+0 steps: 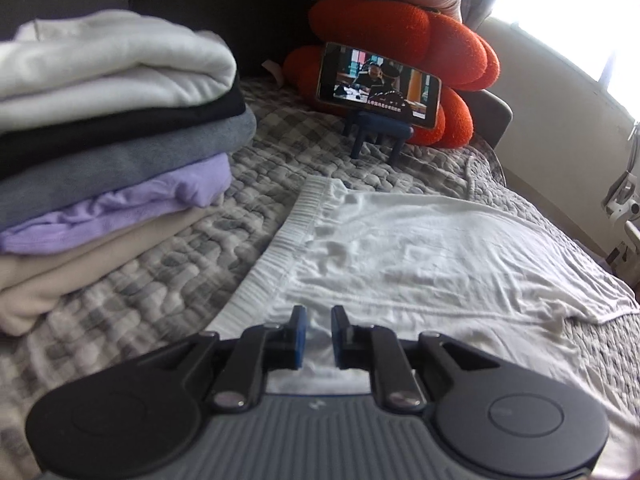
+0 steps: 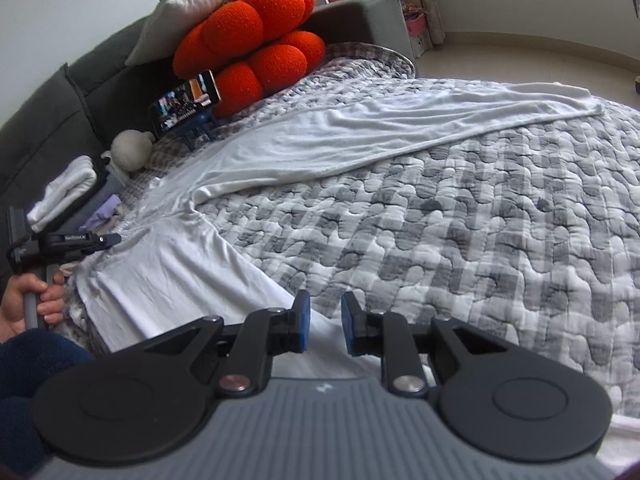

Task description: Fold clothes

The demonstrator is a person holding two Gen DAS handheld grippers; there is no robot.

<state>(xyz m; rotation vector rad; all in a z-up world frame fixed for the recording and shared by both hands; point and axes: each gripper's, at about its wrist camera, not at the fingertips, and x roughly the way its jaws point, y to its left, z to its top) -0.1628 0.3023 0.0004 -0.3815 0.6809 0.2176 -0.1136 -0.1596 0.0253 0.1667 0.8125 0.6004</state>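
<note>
Left gripper (image 1: 318,322), fingers apart, hovers over white trousers (image 1: 420,248) beside folded stack (image 1: 120,152).

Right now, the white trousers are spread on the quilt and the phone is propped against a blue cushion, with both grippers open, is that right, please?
Not quite: the cushion behind the phone is orange-red, not blue, as the left wrist view shows. The white trousers do lie spread on the quilt, and the left gripper and right gripper are open.
</note>
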